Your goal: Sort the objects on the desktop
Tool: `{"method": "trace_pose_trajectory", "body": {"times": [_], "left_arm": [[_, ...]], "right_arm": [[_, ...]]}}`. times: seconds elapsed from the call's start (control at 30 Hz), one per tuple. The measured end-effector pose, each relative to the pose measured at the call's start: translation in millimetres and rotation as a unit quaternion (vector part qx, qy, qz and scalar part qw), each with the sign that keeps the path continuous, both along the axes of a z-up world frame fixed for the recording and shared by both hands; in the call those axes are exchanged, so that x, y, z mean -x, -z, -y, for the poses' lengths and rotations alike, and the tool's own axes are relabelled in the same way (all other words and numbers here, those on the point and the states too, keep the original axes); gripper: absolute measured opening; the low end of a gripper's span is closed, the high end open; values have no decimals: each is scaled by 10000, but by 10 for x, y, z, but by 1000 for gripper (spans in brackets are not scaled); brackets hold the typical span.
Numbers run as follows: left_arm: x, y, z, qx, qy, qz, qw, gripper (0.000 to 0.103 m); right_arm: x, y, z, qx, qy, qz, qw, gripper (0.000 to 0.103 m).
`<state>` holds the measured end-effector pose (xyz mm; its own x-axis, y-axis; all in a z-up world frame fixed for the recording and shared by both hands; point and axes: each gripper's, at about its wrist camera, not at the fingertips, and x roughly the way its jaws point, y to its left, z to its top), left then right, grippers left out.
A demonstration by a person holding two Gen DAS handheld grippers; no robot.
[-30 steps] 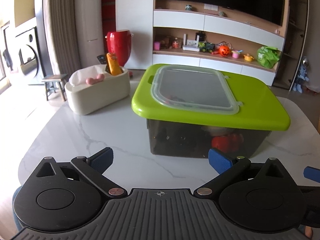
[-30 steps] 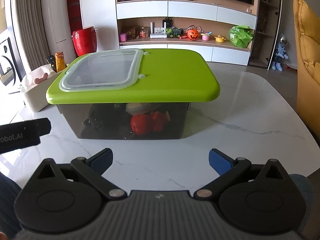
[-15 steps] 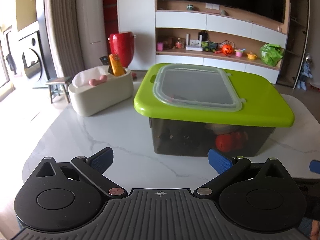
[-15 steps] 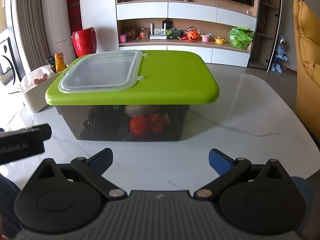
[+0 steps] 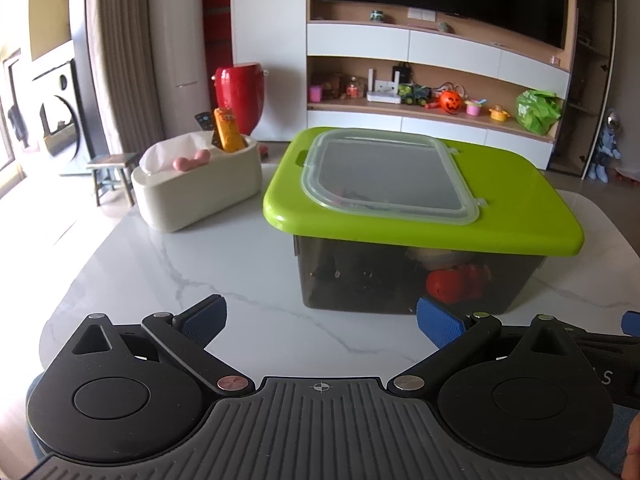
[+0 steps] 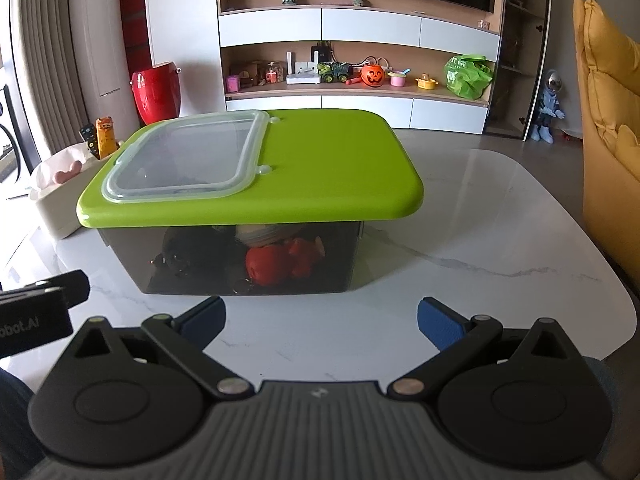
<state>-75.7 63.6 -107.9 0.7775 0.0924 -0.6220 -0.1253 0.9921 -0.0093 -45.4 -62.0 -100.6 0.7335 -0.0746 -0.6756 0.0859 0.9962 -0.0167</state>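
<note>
Looking across a white marble table (image 5: 240,280) with grey veins, toward a wall unit (image 6: 360,32) of white drawers and wooden shelves lined with toys, a dark screen above, a yellow sofa (image 6: 608,128) at right. Sitting mid-table: storage box (image 6: 248,256), smoky see-through walls, lime-green lid (image 6: 340,168) closed, clear hatch (image 6: 184,160) shut in it; red toy (image 6: 280,264) and dark items inside. Just beside, left: cream caddy (image 5: 196,188). Left gripper (image 5: 320,320) and right gripper (image 6: 320,316): fingers spread wide, empty, short of the box.
</note>
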Motion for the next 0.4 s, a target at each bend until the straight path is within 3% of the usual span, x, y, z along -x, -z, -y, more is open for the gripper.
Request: {"method": "trace_pose_trajectory", "body": {"times": [0.4], "left_arm": [[23,-5,3,-109,-31,139,9998,103]], "right_arm": [[18,46,-85,43,-80,-82,9999,103]]}}
